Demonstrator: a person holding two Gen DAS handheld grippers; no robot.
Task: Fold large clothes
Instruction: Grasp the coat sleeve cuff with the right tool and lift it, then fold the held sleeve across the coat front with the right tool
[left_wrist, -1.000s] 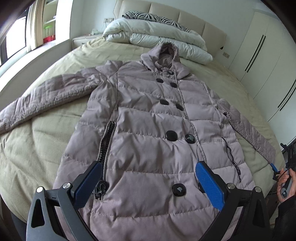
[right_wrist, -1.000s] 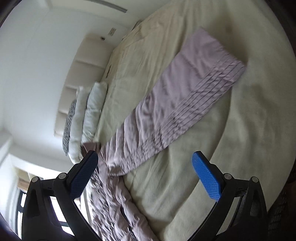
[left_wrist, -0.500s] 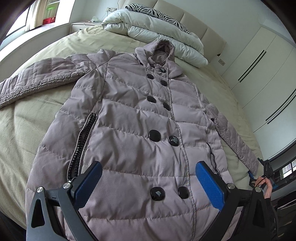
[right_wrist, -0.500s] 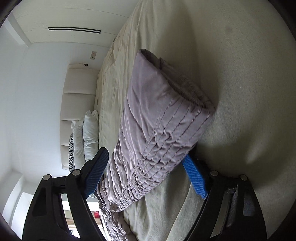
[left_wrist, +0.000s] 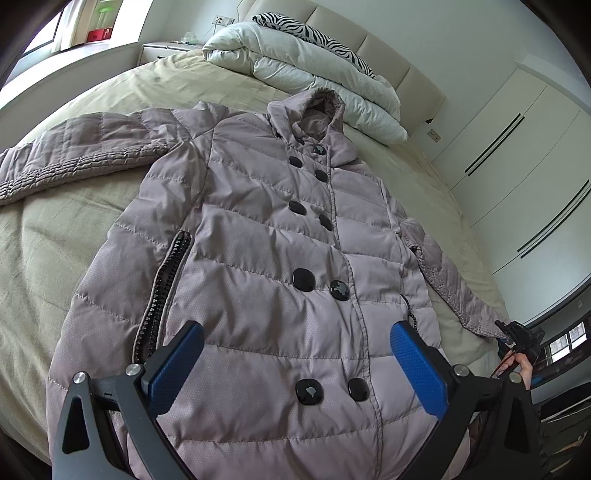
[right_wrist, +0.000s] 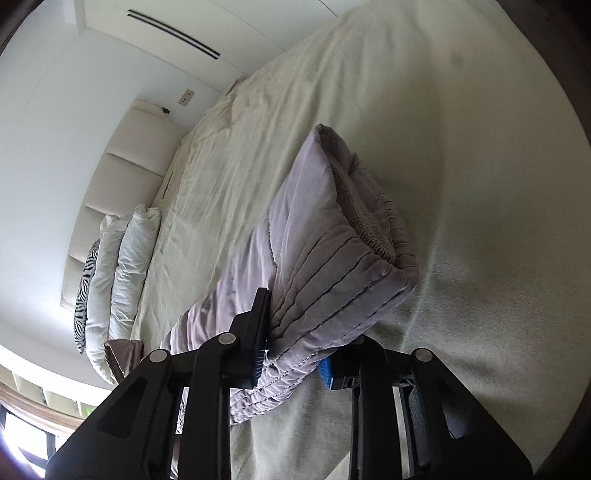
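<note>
A mauve quilted coat (left_wrist: 273, 266) with black buttons and a hood lies front-up on the bed, left sleeve stretched out to the left. My left gripper (left_wrist: 295, 365) is open and empty, hovering above the coat's lower hem. My right gripper (right_wrist: 295, 354) is shut on the cuff of the coat's right sleeve (right_wrist: 332, 266), which lifts off the sheet. In the left wrist view the right gripper (left_wrist: 517, 336) shows at the sleeve end by the bed's right edge.
The bed (left_wrist: 55, 229) has an olive sheet. A folded white duvet (left_wrist: 306, 66) and a zebra pillow (left_wrist: 314, 33) lie at the padded headboard. White wardrobes (left_wrist: 517, 147) stand on the right, a nightstand (left_wrist: 166, 48) and window at the far left.
My right gripper closed on the sleeve cuff, which was lying flat on the sheet a second ago. My left gripper moved closer over the coat's lower front and stayed open.
</note>
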